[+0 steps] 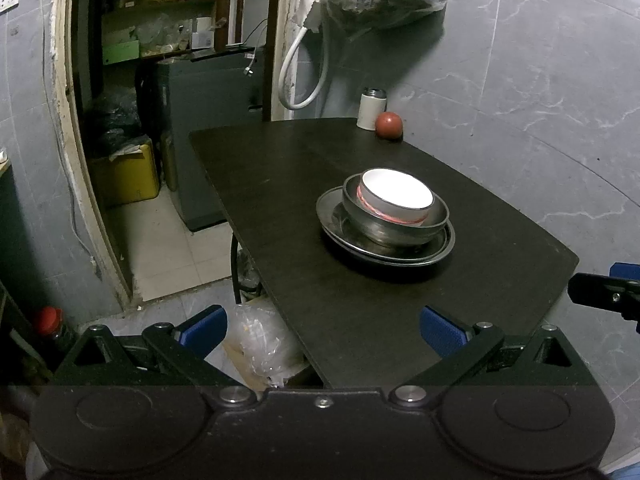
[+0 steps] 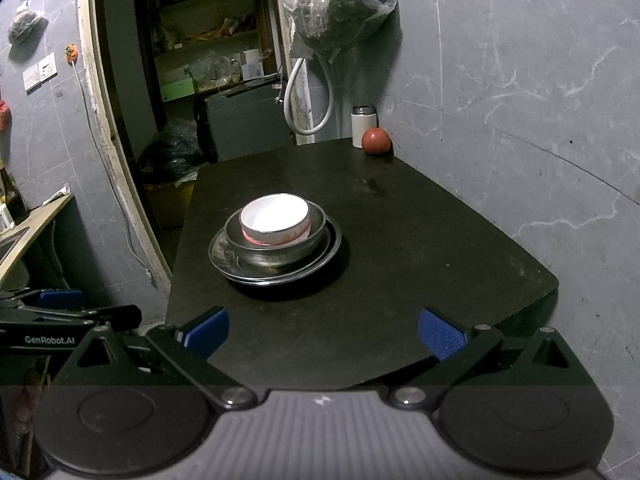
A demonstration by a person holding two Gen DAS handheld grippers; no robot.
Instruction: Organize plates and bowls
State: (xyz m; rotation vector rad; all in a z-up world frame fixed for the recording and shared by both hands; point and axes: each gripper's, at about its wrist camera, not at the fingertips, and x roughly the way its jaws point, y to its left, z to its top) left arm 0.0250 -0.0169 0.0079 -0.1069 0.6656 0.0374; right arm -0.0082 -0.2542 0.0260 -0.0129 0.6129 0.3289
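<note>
Your stack sits on the bench (image 1: 280, 184) ahead of both claws: a white bowl (image 1: 396, 194) nested in a steel bowl (image 1: 372, 226), which stands on steel plates (image 1: 332, 212). There look to be two plates, one on the other, though the rims are too close to be sure. The white bowl carries a red band low on its wall and sits upright.

From your left claw (image 1: 320, 330) the stack lies ahead and a little to the right, well apart from the fingertips. From your right claw (image 2: 323, 332) it lies ahead and a little to the left, also well apart.

Both claws are spread wide with nothing between the blue pads (image 1: 440, 330). They hover over the near edge of the bench, your left one reaching past its left side. Each claw shows at the edge of the other's view.

Farther ahead, at the far end of the bench by the wall, a white flask (image 2: 363, 126) stands upright with a red ball (image 2: 376, 141) just beside it on its right. Above them a plastic bag (image 2: 344, 8) hangs on the wall, and a white hose (image 2: 304, 92) loops below it. Left of that, a doorway opens onto shelves (image 2: 208, 52).
</note>
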